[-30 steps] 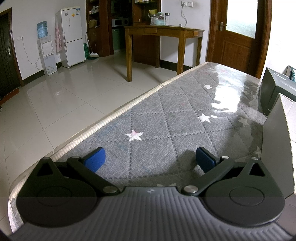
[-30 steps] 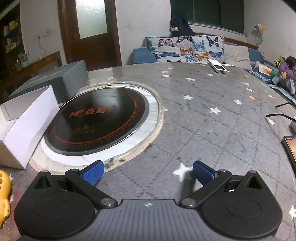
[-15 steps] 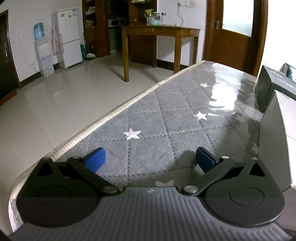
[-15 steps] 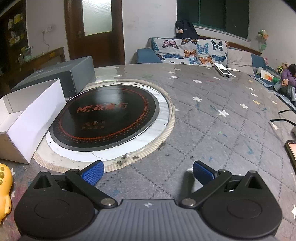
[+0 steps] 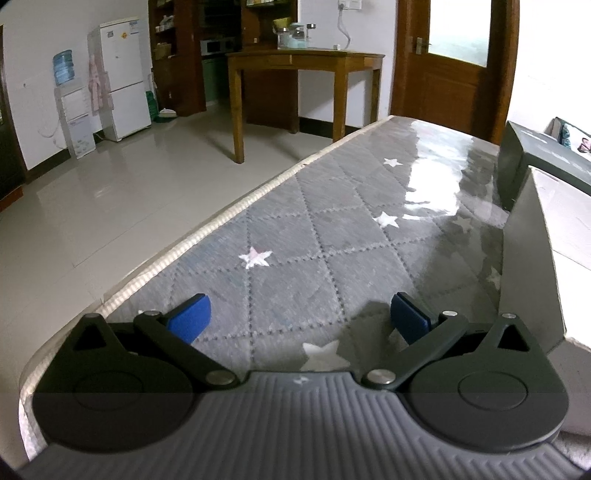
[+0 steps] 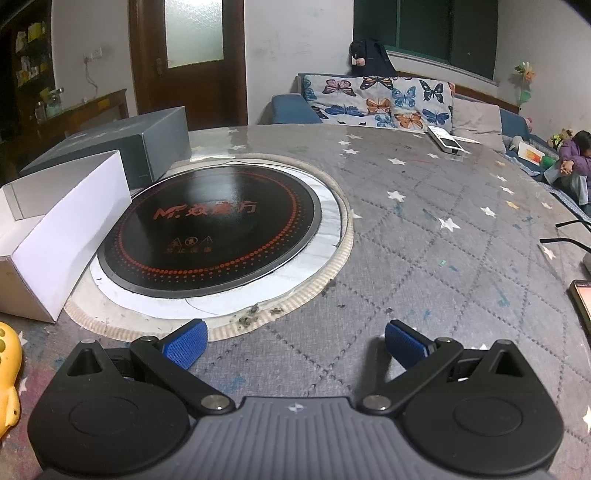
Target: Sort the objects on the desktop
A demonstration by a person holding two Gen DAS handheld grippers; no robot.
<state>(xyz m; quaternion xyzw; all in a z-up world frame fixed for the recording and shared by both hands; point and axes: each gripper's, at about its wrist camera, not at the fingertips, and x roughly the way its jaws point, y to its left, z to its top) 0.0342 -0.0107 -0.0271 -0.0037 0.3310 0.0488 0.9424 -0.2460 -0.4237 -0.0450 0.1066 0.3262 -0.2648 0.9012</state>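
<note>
Both claws, left claw (image 5: 299,317) and right claw (image 6: 293,345), are held released, nothing gripped. The yellow toy (image 6: 9,373) lies beside the white box (image 6: 70,229); its rounded body could be nudged away if approached carelessly.

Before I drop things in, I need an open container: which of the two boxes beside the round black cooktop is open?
The white cardboard box, its top open; the dark grey box behind is closed.

Pale glossy floor tiles (image 5: 110,206) run to white walls, where a white fridge (image 5: 120,77) stands beside a water dispenser (image 5: 72,110). A wooden side table (image 5: 303,74) sits near a brown door (image 5: 450,66). On the other side, a sofa with a butterfly cover (image 6: 384,99) stands under a dark window (image 6: 424,29).
</note>
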